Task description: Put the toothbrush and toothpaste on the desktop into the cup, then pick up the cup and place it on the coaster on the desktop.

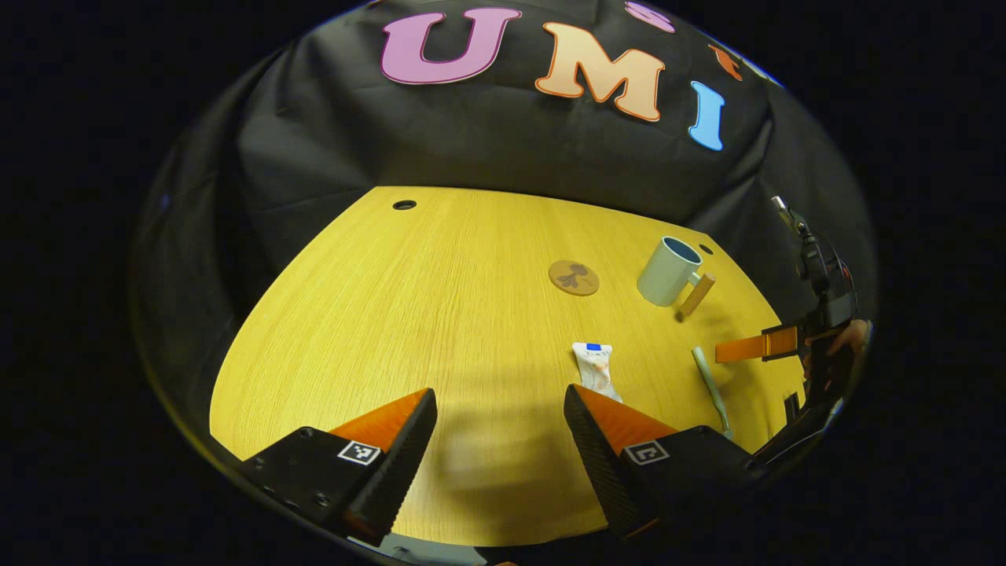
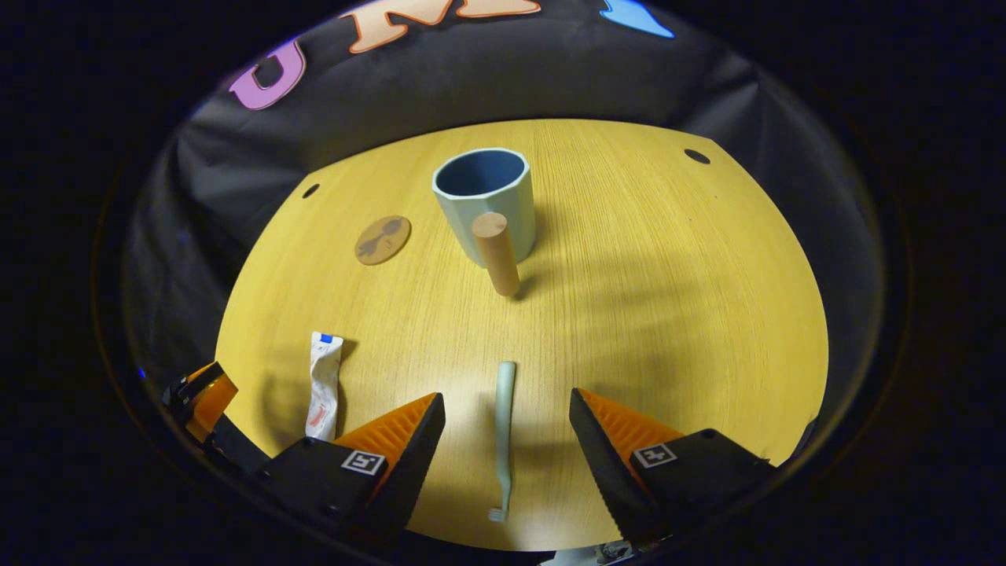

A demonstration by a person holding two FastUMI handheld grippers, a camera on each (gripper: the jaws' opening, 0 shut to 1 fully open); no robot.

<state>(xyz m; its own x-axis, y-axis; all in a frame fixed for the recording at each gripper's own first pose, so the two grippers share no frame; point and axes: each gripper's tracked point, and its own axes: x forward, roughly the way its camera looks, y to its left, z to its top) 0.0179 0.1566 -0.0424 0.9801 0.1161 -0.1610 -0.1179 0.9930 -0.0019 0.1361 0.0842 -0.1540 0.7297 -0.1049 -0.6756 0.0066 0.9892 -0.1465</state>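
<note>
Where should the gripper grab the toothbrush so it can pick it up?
Probably the middle of the handle. The toothbrush lies flat on the table, pointing straight away between the right gripper's open fingers. Coming straight down, the fingers would close across its thin sides. The brush head, at the near end, is best left alone.

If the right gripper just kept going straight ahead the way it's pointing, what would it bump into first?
Probably the toothbrush, lying flat on the desktop between the open fingers of the right gripper. Beyond it stands the cup. How high the gripper is above the desktop is unclear.
</note>
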